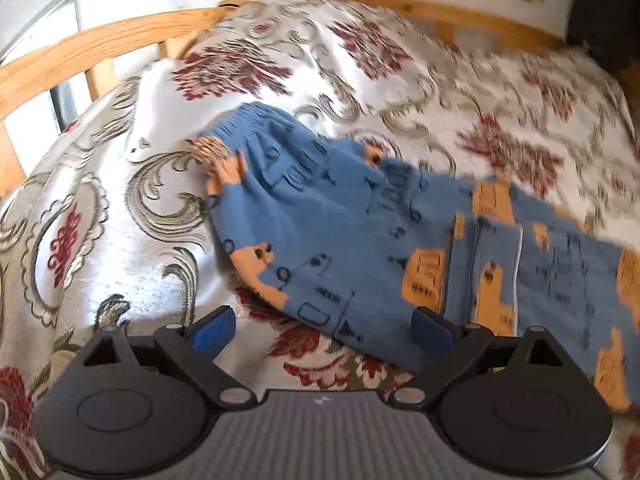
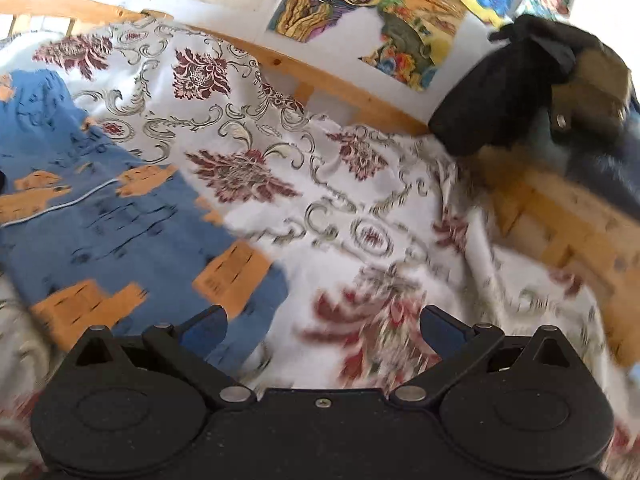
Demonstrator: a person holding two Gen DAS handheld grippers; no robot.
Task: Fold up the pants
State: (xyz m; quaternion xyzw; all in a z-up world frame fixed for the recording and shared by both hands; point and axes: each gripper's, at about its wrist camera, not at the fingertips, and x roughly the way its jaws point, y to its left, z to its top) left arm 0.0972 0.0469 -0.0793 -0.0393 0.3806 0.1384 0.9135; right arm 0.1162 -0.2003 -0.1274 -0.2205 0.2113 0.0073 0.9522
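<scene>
**Blue pants flat on bedspread, both grippers wide and empty**

Spread across the floral bedspread: blue pants with orange and black print, waistband toward the wooden bed rail, legs running off the right edge of the left wrist view. Folded over already, with one leg end lying back across the other. Above the near edge: left gripper, jaws spread wide, nothing between them. Beside the leg end: right gripper, equally wide, clasping nothing. No containers visible. On the far corner, a dark bundle, blurred, identity unclear. Colourful drawings on the wall, partly cut off. Much motion blur throughout.
</scene>
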